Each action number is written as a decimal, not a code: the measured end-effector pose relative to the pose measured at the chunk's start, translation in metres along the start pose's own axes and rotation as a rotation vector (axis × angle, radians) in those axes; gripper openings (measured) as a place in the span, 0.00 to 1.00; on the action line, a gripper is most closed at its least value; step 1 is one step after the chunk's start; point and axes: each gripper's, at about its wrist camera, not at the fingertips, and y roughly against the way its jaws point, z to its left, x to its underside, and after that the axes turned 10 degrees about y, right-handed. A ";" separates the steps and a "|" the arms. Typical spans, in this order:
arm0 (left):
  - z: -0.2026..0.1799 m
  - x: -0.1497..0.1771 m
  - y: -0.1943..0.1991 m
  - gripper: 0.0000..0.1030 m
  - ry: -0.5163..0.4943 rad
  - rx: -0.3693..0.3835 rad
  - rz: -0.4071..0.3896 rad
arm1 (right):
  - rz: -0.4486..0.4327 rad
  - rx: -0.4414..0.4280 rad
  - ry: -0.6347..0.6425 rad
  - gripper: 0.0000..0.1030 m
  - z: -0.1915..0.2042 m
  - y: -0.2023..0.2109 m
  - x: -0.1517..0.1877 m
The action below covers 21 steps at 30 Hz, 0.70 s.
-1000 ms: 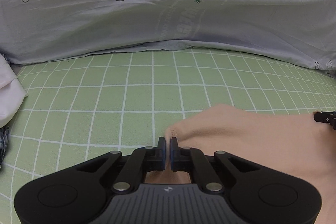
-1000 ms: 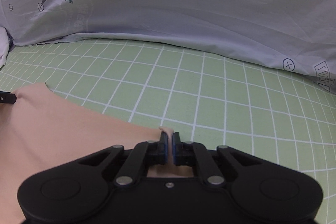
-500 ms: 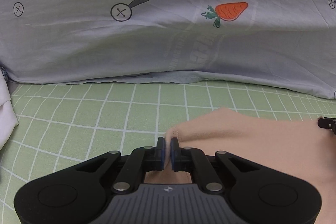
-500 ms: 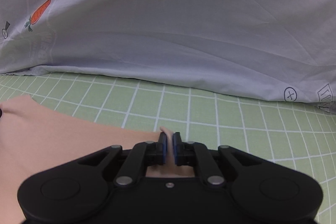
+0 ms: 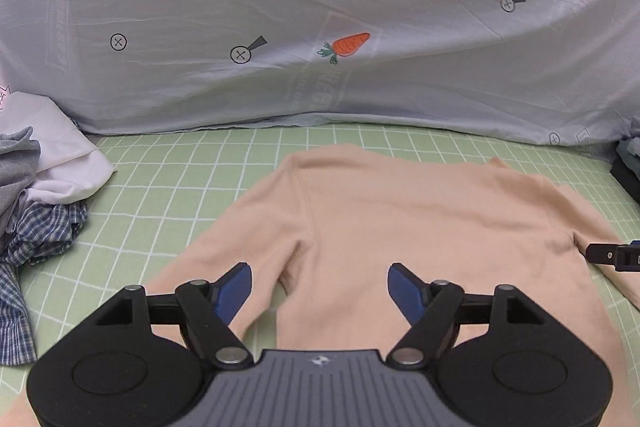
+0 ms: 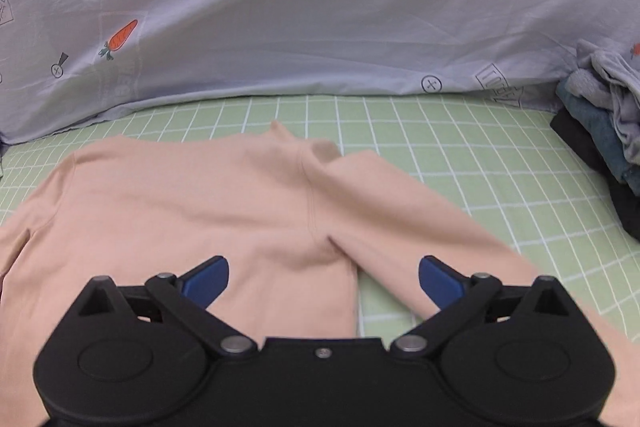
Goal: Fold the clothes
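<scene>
A peach long-sleeved top (image 5: 400,211) lies spread flat on the green checked sheet (image 5: 168,179), shoulders toward the far side, sleeves angled out to both sides. My left gripper (image 5: 320,285) hovers above its left armpit with jaws opening wide and nothing between the blue pads (image 5: 236,283). In the right wrist view the same top (image 6: 192,203) fills the middle. My right gripper (image 6: 323,277) hangs over the right armpit, jaws opening, pads clear of the cloth. The right gripper's fingertip (image 5: 608,255) shows at the left view's right edge.
A grey-blue quilt (image 5: 320,27) with carrot prints rises behind the top. A heap of white, grey and blue-checked clothes (image 5: 36,195) lies at the left. A stack of dark and grey garments (image 6: 604,139) sits at the right edge.
Both grippers let go of the top's shoulder corners and opened wide. Both pulled back and up, so the whole upper part of the top lies in view.
</scene>
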 end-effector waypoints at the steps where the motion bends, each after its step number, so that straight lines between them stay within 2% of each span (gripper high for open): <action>1: -0.005 0.013 0.012 0.76 -0.008 0.011 0.013 | 0.014 -0.007 -0.002 0.99 0.002 0.008 0.014; 5: -0.019 0.058 0.045 0.76 0.015 0.072 0.094 | 0.063 -0.021 0.009 0.99 0.012 0.039 0.065; 9: -0.024 0.088 0.061 0.76 -0.018 0.124 0.145 | 0.080 -0.019 0.045 0.99 0.020 0.065 0.100; 13: -0.014 0.103 0.067 0.76 0.031 0.066 0.151 | 0.100 -0.009 0.016 1.00 0.020 0.079 0.122; 18: 0.010 0.120 0.067 0.76 0.103 -0.032 0.206 | 0.141 0.016 -0.055 0.98 0.009 0.087 0.148; 20: 0.021 0.127 0.067 0.76 0.139 -0.062 0.223 | 0.164 0.016 -0.092 0.88 0.003 0.090 0.156; 21: 0.026 0.131 0.068 0.76 0.164 -0.059 0.227 | 0.178 0.014 -0.111 0.75 0.001 0.091 0.161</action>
